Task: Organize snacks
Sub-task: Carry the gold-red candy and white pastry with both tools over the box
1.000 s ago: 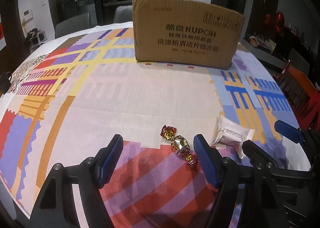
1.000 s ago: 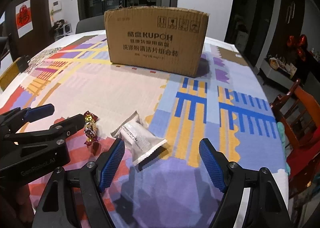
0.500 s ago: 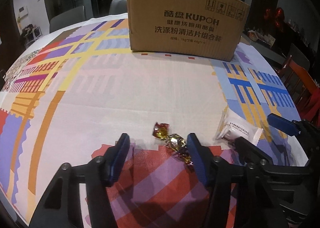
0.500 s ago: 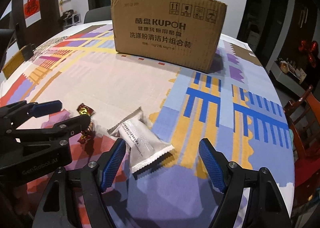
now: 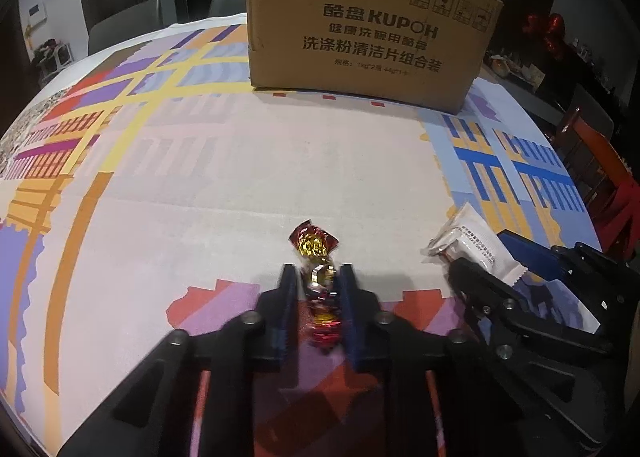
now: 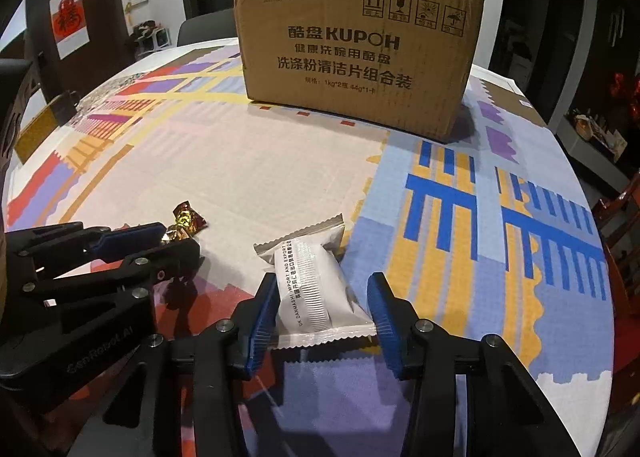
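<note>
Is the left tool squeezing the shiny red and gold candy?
Touching. The left wrist view shows the left tool with both blue fingers pressed against the candy, no gap either side.

The foil candy shows only its twisted ends in the left wrist view; its middle is covered by the blue pads of the left tongs, which are motion-blurred. From the right wrist view most of it sits behind those tongs. The white packet has its near corners hidden by the right tongs; its small print is barely legible. The cardboard box hides the worktop's far edge, and its inside cannot be seen.
</note>
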{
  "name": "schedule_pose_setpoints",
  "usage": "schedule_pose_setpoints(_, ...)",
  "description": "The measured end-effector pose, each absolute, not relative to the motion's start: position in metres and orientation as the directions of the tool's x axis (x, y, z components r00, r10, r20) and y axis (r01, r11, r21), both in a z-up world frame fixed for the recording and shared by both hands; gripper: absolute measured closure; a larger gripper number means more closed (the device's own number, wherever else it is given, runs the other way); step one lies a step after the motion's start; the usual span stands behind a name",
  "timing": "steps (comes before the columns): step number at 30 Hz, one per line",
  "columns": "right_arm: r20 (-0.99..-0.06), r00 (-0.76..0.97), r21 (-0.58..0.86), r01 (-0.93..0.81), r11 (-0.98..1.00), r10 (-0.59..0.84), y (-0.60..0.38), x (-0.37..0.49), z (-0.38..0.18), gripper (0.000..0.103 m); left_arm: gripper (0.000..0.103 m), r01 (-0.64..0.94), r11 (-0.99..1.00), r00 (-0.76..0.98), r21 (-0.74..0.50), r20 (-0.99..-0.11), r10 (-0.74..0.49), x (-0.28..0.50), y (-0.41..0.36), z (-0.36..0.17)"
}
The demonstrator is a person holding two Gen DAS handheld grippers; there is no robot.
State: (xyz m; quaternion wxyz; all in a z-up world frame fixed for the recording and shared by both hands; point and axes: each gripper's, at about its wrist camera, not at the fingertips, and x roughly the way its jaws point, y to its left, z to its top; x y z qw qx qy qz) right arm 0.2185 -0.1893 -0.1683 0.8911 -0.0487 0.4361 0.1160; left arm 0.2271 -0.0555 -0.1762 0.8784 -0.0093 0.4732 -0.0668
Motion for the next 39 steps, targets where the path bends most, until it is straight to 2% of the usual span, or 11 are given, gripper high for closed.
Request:
schedule_pose_setpoints(15, -0.786, 0.602, 0.038, -0.176, 0.984, 0.138, -0.196, 0.221, -0.158, 0.059, 0.084, 0.104, 0.991, 0.573, -0.089, -0.809, -0.133, 0.224, -0.051, -0.161)
schedule_pose_setpoints(39, -0.735, 0.668, 0.032, -0.138, 0.99, 0.117, -0.195, 0.23, -0.103, 0.059, 0.084, 0.111, 0.989, 0.638, -0.099, -0.756, -0.147, 0.235, -0.049, -0.109)
